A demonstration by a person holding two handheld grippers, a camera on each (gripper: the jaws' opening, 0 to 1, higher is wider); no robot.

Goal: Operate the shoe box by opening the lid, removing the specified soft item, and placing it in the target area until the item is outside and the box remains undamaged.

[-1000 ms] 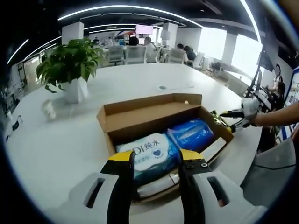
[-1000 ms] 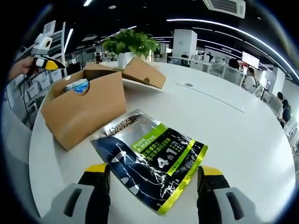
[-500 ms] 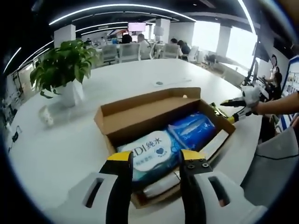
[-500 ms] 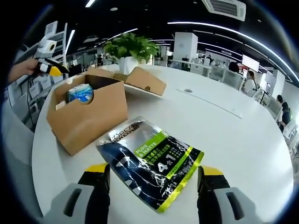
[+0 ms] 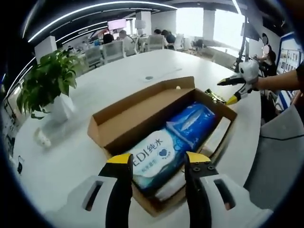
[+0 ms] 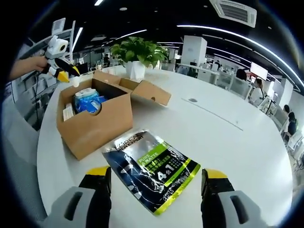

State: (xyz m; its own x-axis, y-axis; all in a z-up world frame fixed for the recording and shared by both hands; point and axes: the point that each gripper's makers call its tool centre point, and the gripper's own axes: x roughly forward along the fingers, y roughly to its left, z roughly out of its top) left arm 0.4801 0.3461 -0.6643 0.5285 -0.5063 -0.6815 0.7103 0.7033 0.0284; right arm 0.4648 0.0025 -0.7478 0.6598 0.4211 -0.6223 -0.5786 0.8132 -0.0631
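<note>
The open shoe box [image 6: 95, 121] sits on the white table [image 6: 228, 142], wipe packs [image 5: 156, 154] inside. The dark pouch [image 6: 152, 175] lies flat just beside the box. My right gripper [image 6: 154, 178] gapes wide above the pouch, empty. My left gripper [image 5: 157, 164] hangs over the box, parted, holding nothing.

- A large, rounded white counter [image 6: 228, 137] carries everything.
- An open cardboard shoe box [image 5: 123, 126] sits directly on it, its lid [image 6: 152, 91] folded back.
- A dark pouch with green trim [image 6: 152, 173] lies flat just beside the box.
- A potted plant in a white pot [image 5: 45, 90] stands well apart.
- A small white cup [image 5: 42, 138] rests near the plant.
</note>
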